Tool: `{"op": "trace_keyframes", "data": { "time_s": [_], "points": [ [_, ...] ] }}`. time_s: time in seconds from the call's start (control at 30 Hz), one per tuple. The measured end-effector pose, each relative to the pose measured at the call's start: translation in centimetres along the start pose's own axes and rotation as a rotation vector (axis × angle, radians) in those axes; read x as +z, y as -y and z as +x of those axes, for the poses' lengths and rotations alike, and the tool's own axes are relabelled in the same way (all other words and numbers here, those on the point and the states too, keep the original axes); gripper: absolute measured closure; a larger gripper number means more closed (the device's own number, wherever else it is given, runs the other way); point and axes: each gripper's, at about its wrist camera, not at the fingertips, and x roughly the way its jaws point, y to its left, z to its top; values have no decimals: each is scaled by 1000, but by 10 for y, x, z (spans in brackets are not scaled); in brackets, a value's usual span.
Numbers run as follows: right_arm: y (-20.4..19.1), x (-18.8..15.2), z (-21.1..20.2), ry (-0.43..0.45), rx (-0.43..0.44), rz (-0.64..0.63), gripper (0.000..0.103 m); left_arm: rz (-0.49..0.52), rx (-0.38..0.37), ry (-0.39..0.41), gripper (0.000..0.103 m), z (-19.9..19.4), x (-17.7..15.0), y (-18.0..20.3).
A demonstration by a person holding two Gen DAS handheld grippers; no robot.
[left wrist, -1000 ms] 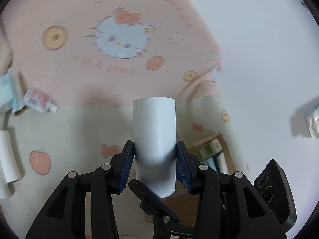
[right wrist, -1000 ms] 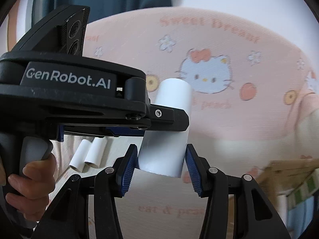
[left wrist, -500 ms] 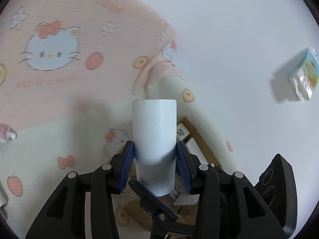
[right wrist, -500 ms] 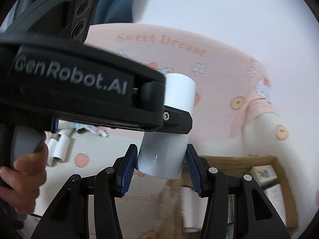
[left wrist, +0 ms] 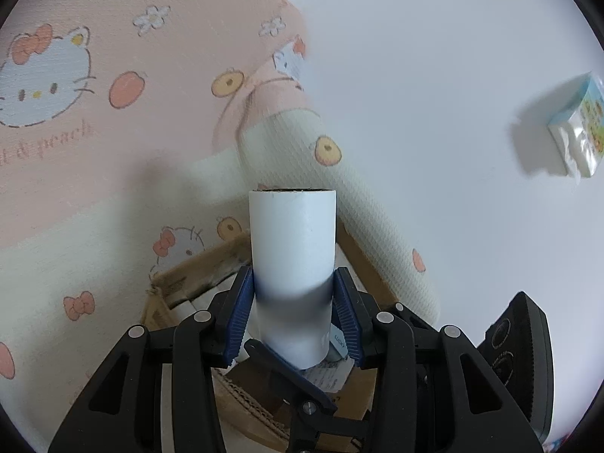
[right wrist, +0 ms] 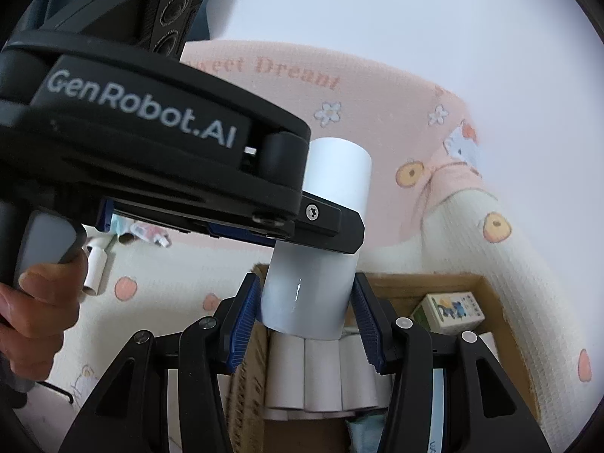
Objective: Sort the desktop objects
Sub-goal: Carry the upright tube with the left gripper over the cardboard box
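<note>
A white paper roll (left wrist: 292, 256) stands upright in my left gripper (left wrist: 293, 311), whose blue pads are shut on its lower part. It hangs above an open cardboard box (left wrist: 181, 283). In the right wrist view the same white roll (right wrist: 317, 249) sits between the blue pads of my right gripper (right wrist: 307, 319), which presses on both its sides. The left gripper's black body (right wrist: 151, 151) crosses in front of the roll. Below, the cardboard box (right wrist: 487, 290) holds several white rolls (right wrist: 321, 373) and a small printed carton (right wrist: 447, 311).
A pink and cream Hello Kitty mat (left wrist: 113, 105) covers the table, its right edge rolled up (left wrist: 362, 204). A tissue pack (left wrist: 577, 128) lies on the white surface at right. Loose white rolls (right wrist: 96, 268) and small items lie on the mat at left.
Both grippers have carried the white roll to the right, from over the mat to above the cardboard box. The box contents have come into the right wrist view.
</note>
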Motion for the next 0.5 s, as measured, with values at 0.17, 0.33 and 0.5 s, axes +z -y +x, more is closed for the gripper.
{"op": "trace_keyframes", "data": {
  "time_s": [0.17, 0.33, 0.5],
  "points": [
    [16, -12, 2, -43, 49, 33, 56, -49, -7, -66, 56, 20, 2, -3],
    [35, -20, 7, -96, 77, 61, 56, -110, -20, -127, 56, 43, 6, -5],
    [58, -24, 18, -152, 107, 90, 56, -75, 14, -157, 56, 58, 7, 8]
  ]
}}
